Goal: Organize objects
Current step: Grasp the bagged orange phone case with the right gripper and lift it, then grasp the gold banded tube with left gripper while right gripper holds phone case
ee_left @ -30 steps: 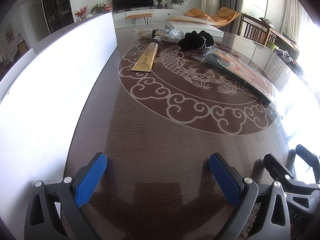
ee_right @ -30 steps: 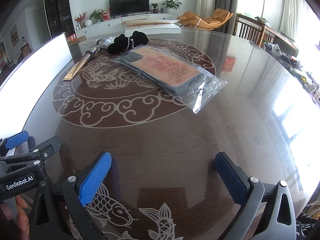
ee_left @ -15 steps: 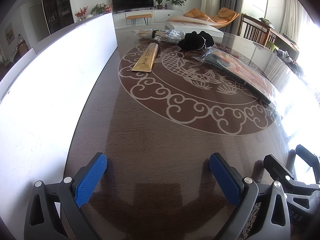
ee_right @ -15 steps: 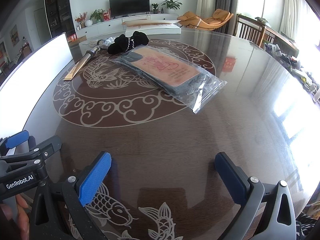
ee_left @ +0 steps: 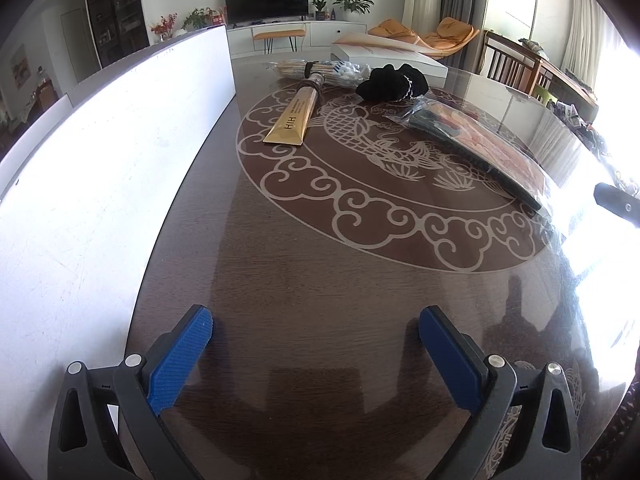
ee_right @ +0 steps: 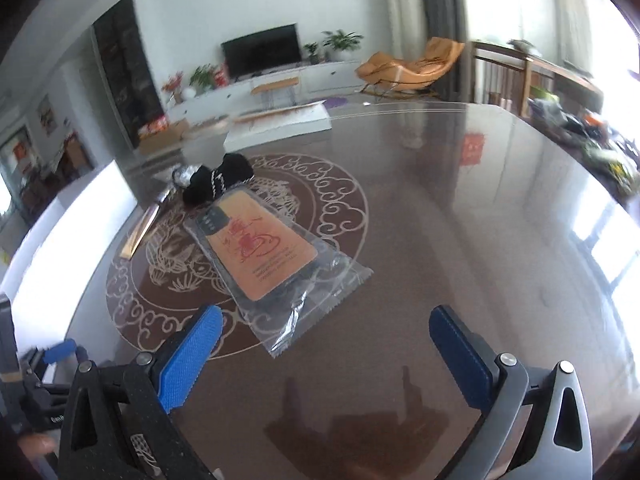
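Above the desk my right gripper hovers near the bagged card, jaws spread, somewhat blurred; my left gripper gapes empty too.

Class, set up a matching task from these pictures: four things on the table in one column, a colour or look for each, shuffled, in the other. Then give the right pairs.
Things:
1. long flat box
2. bundled cloth
3. sealed packet
4. gripper pads

Looks:
A. clear plastic around an orange card with red print
B. blue, ribbed
C. gold with dark letters
D. black with a thin pale trim

Pairs: 1-C, 2-D, 3-A, 4-B
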